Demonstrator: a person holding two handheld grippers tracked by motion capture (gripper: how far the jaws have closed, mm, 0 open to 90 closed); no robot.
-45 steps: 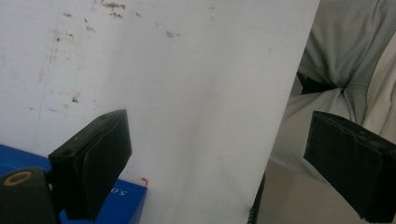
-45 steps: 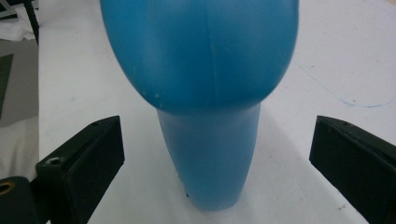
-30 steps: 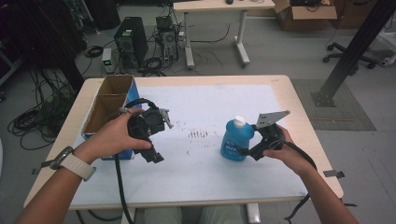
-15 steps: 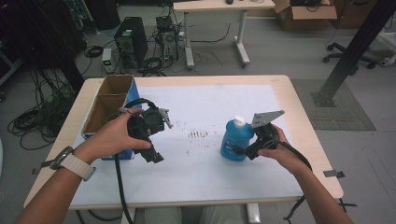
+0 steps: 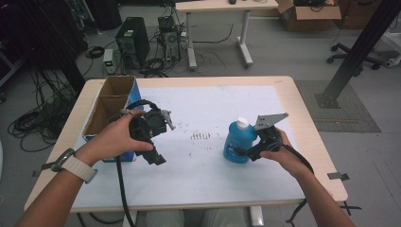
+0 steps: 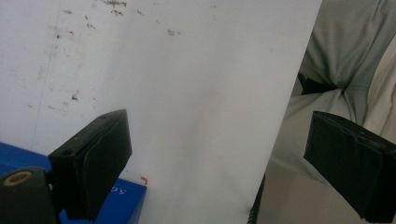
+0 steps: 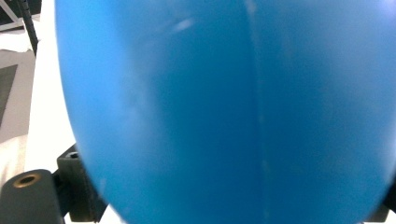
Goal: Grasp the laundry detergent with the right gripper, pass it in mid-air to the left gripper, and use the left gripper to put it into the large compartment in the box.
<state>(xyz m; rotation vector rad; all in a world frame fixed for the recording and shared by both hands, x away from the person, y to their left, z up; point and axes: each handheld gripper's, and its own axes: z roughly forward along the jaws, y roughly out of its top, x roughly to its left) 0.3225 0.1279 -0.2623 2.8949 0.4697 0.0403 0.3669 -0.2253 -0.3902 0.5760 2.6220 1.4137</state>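
In right claw point(image 5: 242, 152), blue bottle point(image 5: 238, 142), capped.

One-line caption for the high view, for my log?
Right claw at blue bottle; left claw open above white table.

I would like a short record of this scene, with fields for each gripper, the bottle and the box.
left gripper: open, held above the table, holds nothing
right gripper: jaws around the blue bottle, grip not certain
blue bottle: upright on the white table, white cap on
cardboard box: open, at the table's left edge
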